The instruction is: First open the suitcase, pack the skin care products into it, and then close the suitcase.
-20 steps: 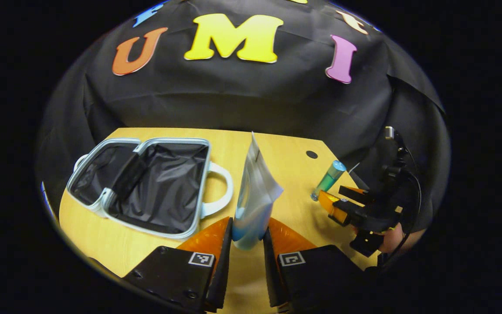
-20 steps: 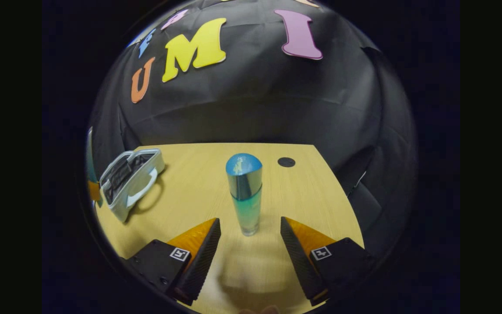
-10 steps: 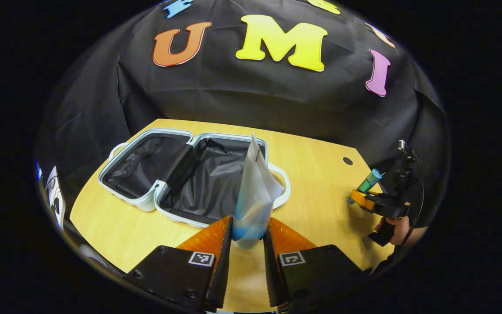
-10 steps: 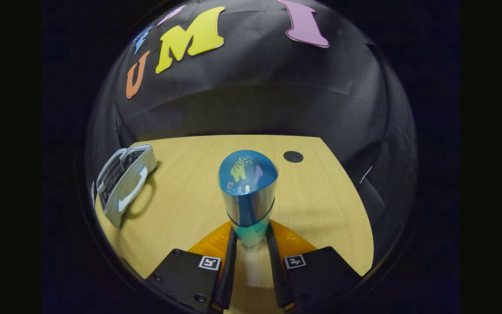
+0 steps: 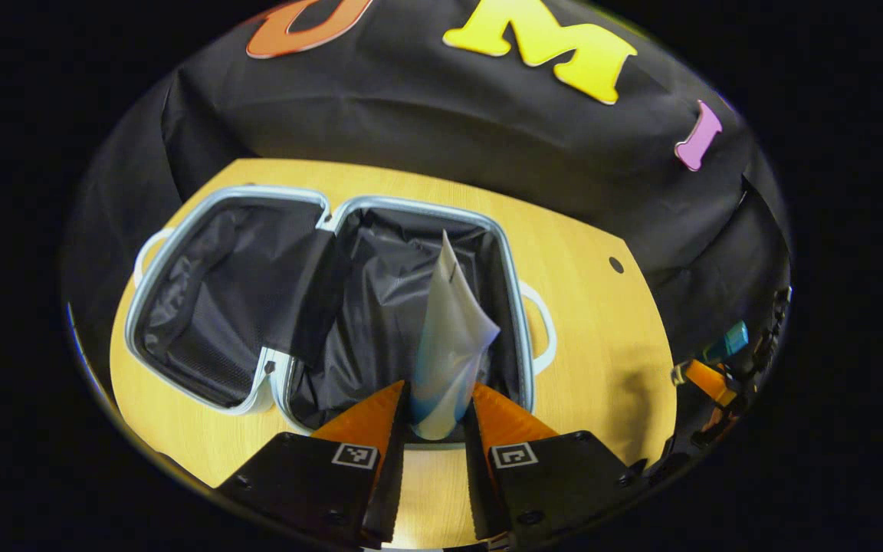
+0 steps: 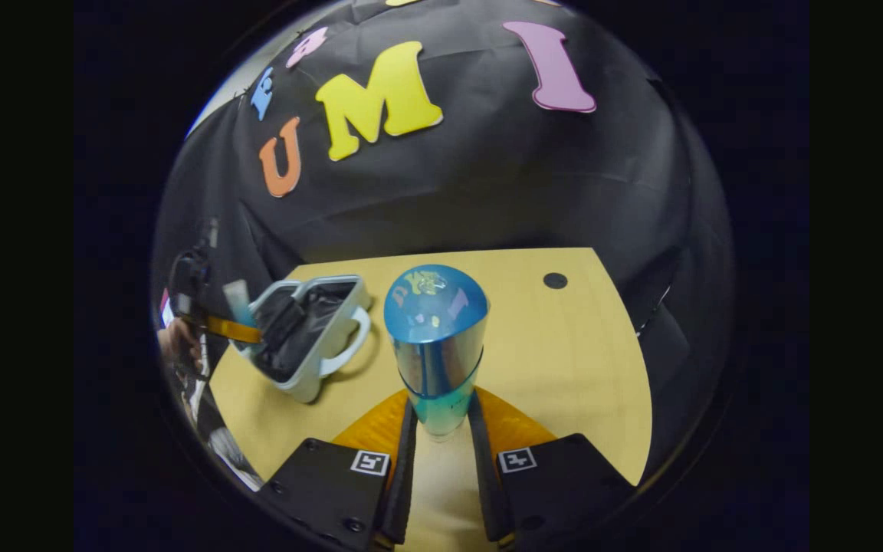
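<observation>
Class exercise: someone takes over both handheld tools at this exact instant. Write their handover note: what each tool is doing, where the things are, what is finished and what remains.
Left tool: shut on the white-and-blue soft tube, held upright over the open pale-blue suitcase.
Right tool: shut on the teal glass bottle with a shiny blue cap, above the wooden table.
Suitcase lies flat open on the table, black lining showing; I see nothing packed inside.
Done: suitcase opened, both products gripped.
Left: put the tube in, put the bottle in, close the suitcase.
</observation>
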A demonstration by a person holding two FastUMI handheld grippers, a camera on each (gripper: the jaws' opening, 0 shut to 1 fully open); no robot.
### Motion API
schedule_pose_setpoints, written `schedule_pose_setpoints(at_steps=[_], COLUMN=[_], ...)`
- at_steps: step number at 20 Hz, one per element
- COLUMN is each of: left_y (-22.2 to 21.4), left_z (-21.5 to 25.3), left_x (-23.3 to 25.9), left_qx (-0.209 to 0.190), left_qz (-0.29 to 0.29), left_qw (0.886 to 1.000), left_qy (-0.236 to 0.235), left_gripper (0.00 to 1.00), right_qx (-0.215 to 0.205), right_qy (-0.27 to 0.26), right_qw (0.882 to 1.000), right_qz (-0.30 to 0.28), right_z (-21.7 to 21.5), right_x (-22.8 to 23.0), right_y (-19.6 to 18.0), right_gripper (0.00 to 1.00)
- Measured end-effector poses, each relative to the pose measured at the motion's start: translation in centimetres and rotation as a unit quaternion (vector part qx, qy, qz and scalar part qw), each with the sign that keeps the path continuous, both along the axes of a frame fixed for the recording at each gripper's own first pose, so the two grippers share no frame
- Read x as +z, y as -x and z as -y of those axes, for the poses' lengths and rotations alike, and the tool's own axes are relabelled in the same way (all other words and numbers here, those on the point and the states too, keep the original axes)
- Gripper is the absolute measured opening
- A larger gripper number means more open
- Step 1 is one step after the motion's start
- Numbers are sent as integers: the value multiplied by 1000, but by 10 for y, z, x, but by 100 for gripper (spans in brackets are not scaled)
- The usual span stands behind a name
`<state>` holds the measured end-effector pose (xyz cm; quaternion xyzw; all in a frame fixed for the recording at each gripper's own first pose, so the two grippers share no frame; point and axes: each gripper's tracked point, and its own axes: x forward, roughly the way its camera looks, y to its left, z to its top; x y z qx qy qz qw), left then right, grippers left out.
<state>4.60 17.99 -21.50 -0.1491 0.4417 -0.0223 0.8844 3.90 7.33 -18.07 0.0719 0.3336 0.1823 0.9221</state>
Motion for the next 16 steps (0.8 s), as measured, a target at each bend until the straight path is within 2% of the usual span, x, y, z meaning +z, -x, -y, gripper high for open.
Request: schedule_pose_setpoints(at_steps=[2, 3, 4, 7, 8, 9, 10, 11, 12, 15, 16], left_y=[-11, -16, -19, -23, -21, -22, -23, -23, -23, -24, -25], left_z=[-17, -22, -27, -34, -34, -31, -31, -30, -30, -29, -29], left_x=[-25, -37, -47, -69, -72, -78, -79, -81, -84, -89, -89], left_qx=[-11, -13, -17, -36, -38, -40, -42, -43, -45, -36, -36], left_qz=[-45, -66, -87, -141, -163, -177, -187, -192, -193, -198, -197], left_qw=[999, 998, 996, 989, 986, 983, 982, 981, 980, 979, 980], left_qy=[-3, -1, -3, -10, -5, 1, 4, 5, 3, 7, 7], left_gripper=[40, 48, 40, 40, 47, 40, 40, 32, 39, 39, 39], right_qx=[-8, -12, -14, -12, -12, -11, -11, -11, -10, 15, 26], right_qy=[-23, -30, -31, -24, -27, -32, -34, -35, -38, -37, -32], right_qw=[1000, 999, 999, 1000, 1000, 999, 999, 999, 999, 999, 999], right_qz=[-11, -13, -12, -5, -6, -4, -1, 4, 6, -8, -9], right_z=[-5, -8, -10, -14, -16, -18, -20, -21, -23, -41, -47], right_x=[15, 20, 24, 34, 37, 42, 46, 50, 54, 58, 61], right_y=[21, 30, 36, 50, 53, 55, 55, 56, 57, 63, 64], right_gripper=[35, 33, 34, 34, 34, 35, 35, 35, 35, 32, 35])
